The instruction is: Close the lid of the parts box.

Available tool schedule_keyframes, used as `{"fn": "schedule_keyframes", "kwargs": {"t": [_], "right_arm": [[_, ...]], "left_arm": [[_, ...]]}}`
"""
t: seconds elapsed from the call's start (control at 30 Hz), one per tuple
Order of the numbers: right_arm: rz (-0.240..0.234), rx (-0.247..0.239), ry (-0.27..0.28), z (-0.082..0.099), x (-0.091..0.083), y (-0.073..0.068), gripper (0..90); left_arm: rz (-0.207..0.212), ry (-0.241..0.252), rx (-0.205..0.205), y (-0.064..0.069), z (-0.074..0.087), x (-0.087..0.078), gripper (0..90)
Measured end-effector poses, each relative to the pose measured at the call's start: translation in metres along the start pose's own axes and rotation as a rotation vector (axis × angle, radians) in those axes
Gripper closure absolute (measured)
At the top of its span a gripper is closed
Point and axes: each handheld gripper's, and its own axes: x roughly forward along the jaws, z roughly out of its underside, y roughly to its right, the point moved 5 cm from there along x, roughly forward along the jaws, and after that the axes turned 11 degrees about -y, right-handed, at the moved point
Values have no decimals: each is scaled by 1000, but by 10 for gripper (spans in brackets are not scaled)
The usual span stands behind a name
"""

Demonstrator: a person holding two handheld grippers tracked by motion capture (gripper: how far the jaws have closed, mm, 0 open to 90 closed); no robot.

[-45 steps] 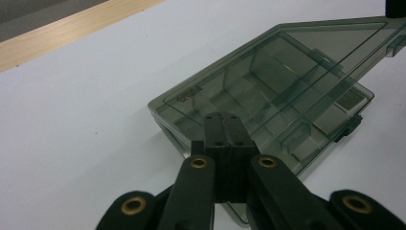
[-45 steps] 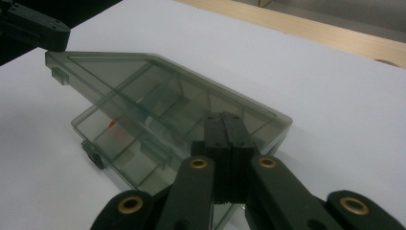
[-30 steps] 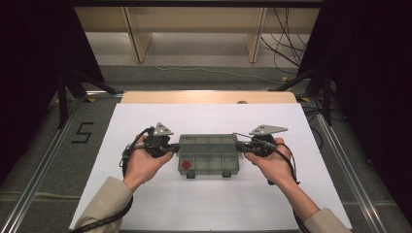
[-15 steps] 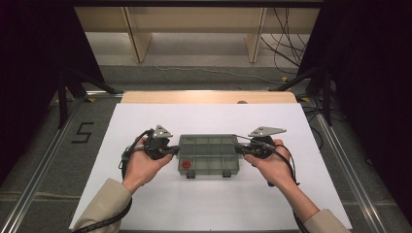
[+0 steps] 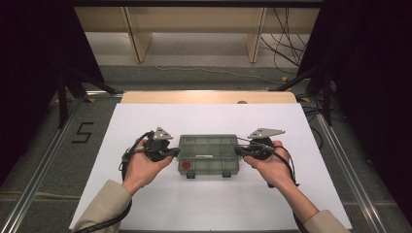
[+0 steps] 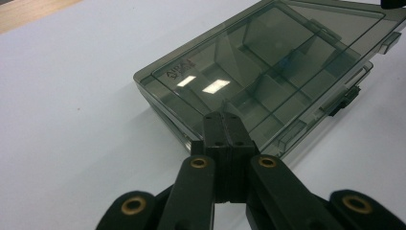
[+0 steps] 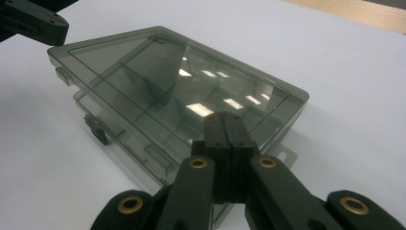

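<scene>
Smoky compartment box (image 5: 208,154) lies lid-down-shut at centre of high view on white surface (image 5: 209,121), long axis running left-right across frame. Left tongs (image 5: 176,153) at box's left short end, right tongs (image 5: 238,151) at right short end, both equally near. Both tongs pressed together, empty, tips at box edges; contact uncertain.
</scene>
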Motion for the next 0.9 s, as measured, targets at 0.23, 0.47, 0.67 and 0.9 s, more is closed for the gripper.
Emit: {"fn": "schedule_keyframes", "kwargs": {"t": [0.23,0.47,0.67,0.9], "right_arm": [[-1,-12,-7,2,3,0,900],[-9,-3,-21,4,3,-2,900],[-9,-5,-20,6,5,-1,900],[-7,-5,-30,8,6,-2,900]], "left_arm": [[1,-5,-2,2,1,1,900],[5,-12,2,3,4,1,900],[3,-14,6,3,6,2,900],[8,-14,7,4,7,5,900]]}}
